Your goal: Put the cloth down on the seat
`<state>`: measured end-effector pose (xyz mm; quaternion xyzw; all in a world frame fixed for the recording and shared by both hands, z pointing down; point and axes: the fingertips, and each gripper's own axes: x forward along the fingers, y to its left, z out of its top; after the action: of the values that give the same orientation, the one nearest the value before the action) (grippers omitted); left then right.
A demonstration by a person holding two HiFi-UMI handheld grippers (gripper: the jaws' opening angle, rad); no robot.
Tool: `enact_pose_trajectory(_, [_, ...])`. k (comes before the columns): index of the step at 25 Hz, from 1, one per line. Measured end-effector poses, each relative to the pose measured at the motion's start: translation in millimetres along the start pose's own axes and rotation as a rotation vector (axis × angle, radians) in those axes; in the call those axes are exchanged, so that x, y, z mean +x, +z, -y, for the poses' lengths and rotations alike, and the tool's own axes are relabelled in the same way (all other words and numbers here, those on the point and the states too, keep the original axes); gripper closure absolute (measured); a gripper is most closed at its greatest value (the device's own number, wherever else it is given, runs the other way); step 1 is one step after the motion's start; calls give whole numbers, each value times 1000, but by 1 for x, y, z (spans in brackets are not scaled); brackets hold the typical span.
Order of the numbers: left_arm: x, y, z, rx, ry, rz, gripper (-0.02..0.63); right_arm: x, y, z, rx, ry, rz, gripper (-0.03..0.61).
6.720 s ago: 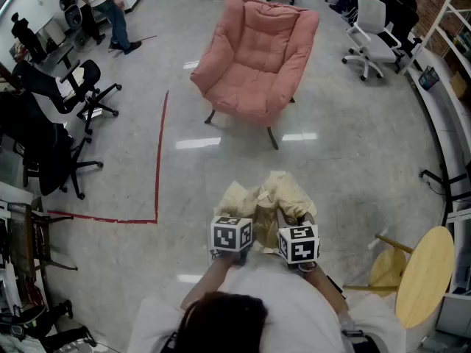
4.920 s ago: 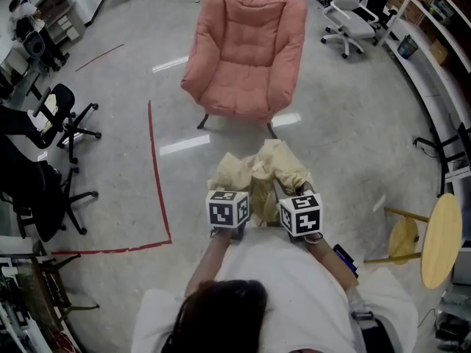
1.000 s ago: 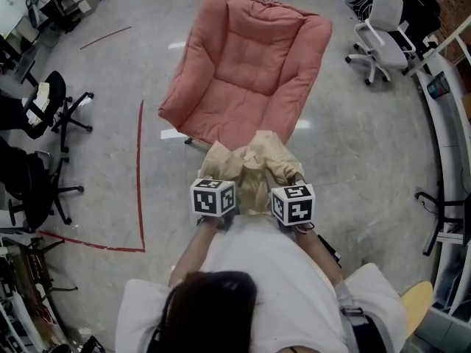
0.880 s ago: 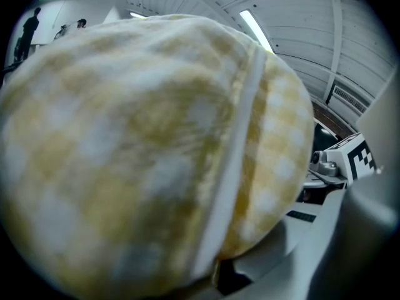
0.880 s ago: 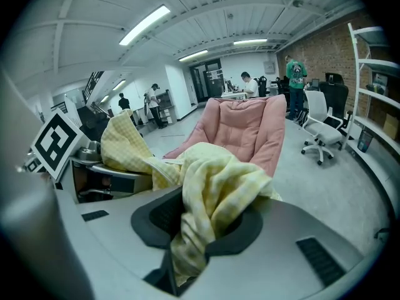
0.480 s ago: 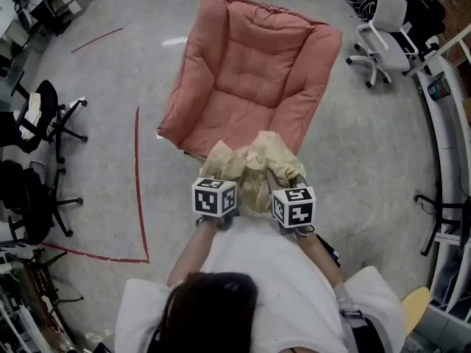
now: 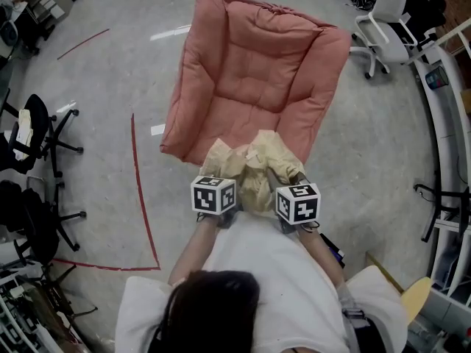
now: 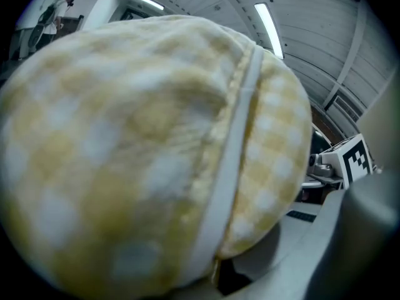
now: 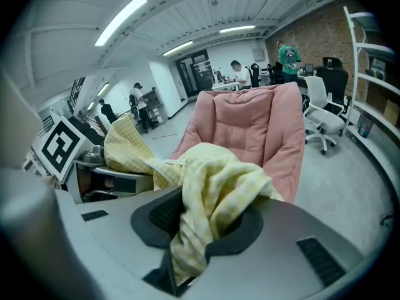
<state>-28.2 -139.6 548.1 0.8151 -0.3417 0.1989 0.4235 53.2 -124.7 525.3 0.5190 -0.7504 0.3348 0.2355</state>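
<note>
Bright ceiling strip lights (image 9: 122,20) light evenly; fisheye edges darken, and the close cloth (image 8: 144,167) blurs.

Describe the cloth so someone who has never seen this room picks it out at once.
Find the pink armchair in the middle of the grey floor. At its front edge, the left gripper and right gripper hold a crumpled bundle between them. That is the cloth: pale yellow check, the only soft yellow thing against pink cushions.

Cloth (image 7: 249,166) yel/wht check, seat (image 7: 254,72) plain pink.
</note>
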Motion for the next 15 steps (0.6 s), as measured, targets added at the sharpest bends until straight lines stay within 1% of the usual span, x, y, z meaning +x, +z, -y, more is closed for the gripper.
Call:
enact_pose_trajectory(3, [5,15,-15,11,-24,-26,565,18,12,-1,12,-18,-16,471])
enact_pose_trajectory(6, [12,32,-31,26,-33,-48,565,37,25,-1,45,-44,-26,471])
enact_pose_trajectory(12, [25,65,-52,33,-65,-65,565,64,50,4,68,-80,-24,471])
enact_pose_trajectory(15, [30,78,-68,35,-62,-67,565,82,61,3,73,-86,-27,469])
